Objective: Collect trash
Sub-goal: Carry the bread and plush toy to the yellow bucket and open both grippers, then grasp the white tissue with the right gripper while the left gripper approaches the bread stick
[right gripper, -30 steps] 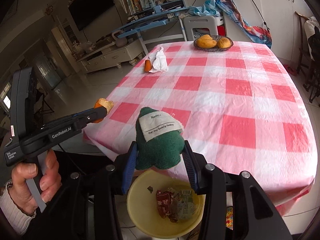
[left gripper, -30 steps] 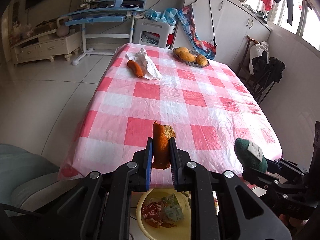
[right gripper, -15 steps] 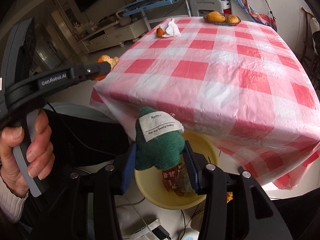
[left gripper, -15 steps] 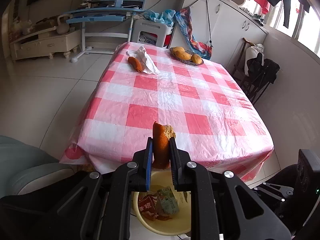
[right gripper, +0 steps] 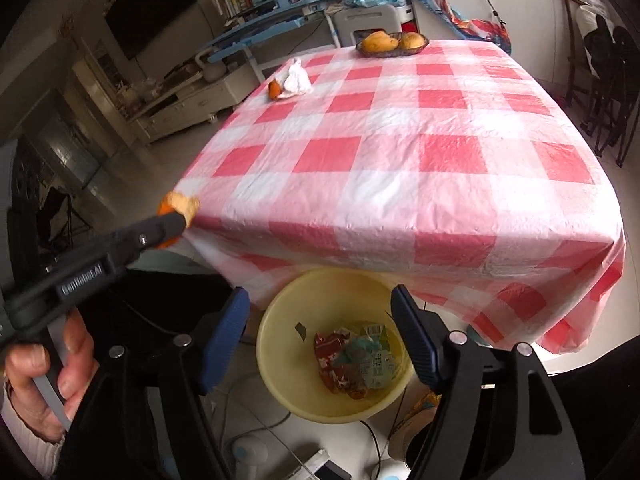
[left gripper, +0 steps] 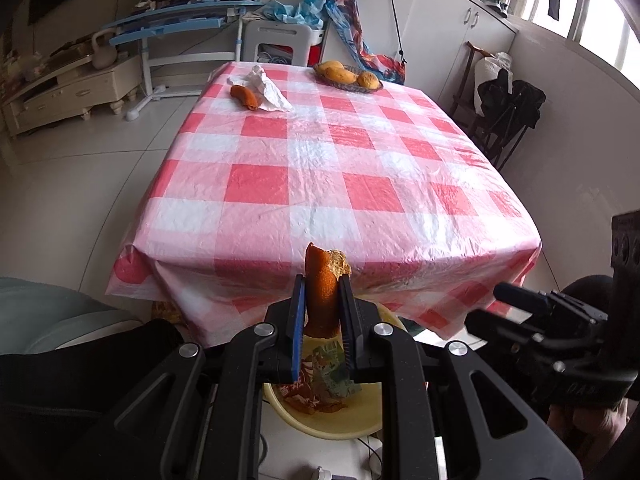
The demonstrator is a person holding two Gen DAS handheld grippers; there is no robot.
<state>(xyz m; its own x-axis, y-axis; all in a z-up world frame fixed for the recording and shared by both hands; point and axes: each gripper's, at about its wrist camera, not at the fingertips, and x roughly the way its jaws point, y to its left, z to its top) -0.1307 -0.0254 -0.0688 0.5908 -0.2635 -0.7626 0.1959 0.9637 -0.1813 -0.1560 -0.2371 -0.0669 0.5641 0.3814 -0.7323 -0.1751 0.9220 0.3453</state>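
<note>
The left claw [left gripper: 322,312] pinches an orange peel scrap [left gripper: 322,292] upright above the yellow bin [right gripper: 280,360] below the counter [left gripper: 340,184] edge. The right claw [right gripper: 320,336] is opening over that bin, nothing between its jaws. Released off-centre, the peel might strike the rim and fall to the floor.

Black grippers [right gripper: 320,332], blue-padded jaws, silver screws, white "GenRobot.AI" lettering, pale ribbed sleeve [right gripper: 24,440]
</note>
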